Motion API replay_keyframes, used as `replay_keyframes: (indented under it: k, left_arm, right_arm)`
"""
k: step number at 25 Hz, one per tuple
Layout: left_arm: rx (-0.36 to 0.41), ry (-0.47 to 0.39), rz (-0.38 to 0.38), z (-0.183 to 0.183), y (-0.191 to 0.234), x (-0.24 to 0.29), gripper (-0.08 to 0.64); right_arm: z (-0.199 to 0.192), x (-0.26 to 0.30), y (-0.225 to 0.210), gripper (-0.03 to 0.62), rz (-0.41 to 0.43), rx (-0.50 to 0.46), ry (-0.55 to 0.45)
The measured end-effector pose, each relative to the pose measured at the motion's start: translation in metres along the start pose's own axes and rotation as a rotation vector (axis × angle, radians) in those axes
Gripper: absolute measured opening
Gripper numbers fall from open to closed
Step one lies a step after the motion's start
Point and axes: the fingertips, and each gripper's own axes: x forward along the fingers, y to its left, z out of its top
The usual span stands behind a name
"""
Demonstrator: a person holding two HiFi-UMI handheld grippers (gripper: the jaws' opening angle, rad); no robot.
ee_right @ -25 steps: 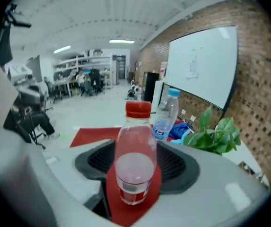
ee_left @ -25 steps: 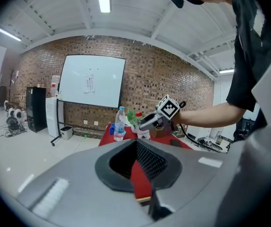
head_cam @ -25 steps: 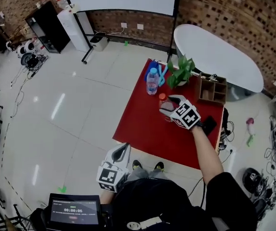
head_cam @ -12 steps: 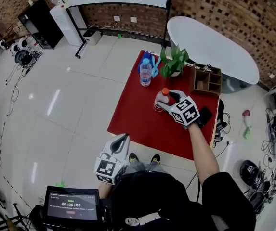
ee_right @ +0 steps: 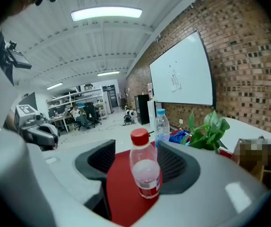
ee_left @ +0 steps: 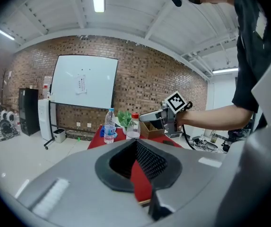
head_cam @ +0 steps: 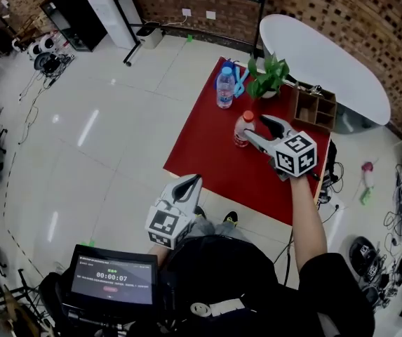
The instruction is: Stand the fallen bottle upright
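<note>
Two clear plastic bottles stand on a red cloth (head_cam: 204,163).

1. Red-capped bottle (head_cam: 243,126): rounded body, red band low down, print too small to read. It stands upright between the spread jaws of the right gripper (head_cam: 255,127), with a gap showing on one side.
2. Blue-capped bottle (head_cam: 224,90): blue label, upright, at 11 o'clock from the first.

Leafy green plant (head_cam: 269,76) at 1 o'clock. Wooden compartment box (head_cam: 314,109) at 2 o'clock. Left gripper (head_cam: 189,182) at 7 o'clock, grey, jaws parted with nothing between them. Tablet (head_cam: 113,284) reads 00:00:07.

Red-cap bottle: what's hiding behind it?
Behind the red-cap bottle stands a blue-cap bottle, then a leafy plant farther right. The blue-cap bottle's bottom is covered, so its base can't be seen.
</note>
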Motion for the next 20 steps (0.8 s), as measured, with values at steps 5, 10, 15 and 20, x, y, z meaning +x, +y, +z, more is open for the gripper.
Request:
replay_keyframes:
  k: [5, 10, 15, 20]
  left_arm:
    - [0.012, -0.005, -0.009, 0.004, -0.012, 0.001, 0.006]
    - [0.012, 0.015, 0.01, 0.001, -0.023, -0.003, 0.006]
    - [0.009, 0.02, 0.01, -0.001, -0.032, -0.012, 0.006]
    - [-0.001, 0.044, 0.006, -0.014, -0.032, -0.033, 0.006]
  right_arm:
    - [0.03, -0.06, 0.023, 0.279, 0.027, 0.157, -0.225]
    - [0.01, -0.081, 0.061, 0.013, 0.09, 0.175, -0.234]
    - [-0.047, -0.083, 0.1, 0.003, 0.112, 0.273, -0.179]
    - [-0.095, -0.085, 0.146, 0.003, 0.15, 0.361, -0.117]
